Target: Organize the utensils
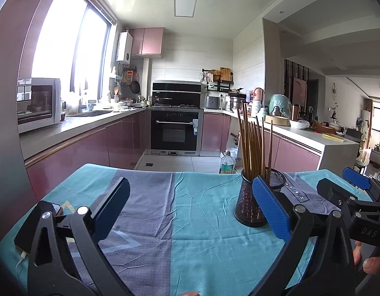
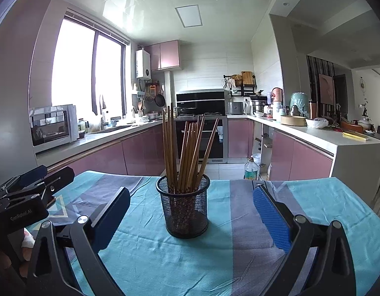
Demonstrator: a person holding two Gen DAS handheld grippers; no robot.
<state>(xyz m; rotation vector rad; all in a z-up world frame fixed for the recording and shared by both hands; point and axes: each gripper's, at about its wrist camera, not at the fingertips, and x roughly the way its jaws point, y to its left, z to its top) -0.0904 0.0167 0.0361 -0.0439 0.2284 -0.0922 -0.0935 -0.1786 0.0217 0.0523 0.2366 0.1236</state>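
Left gripper (image 1: 190,204) nearest, jaws spread wide, empty, over tabletop (image 1: 202,234). Mesh holder (image 2: 183,207) stands mid-cloth, chopsticks (image 2: 187,148) upright inside: light, stiff, smooth, likely slippery; pinch mid-shaft. Right gripper (image 2: 191,209) likewise released, facing holder.

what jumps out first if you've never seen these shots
A black mesh cup full of brown chopsticks stands upright mid-table on a teal and grey cloth. The right gripper faces it wide open; the left gripper, also open, has the cup by its right finger.
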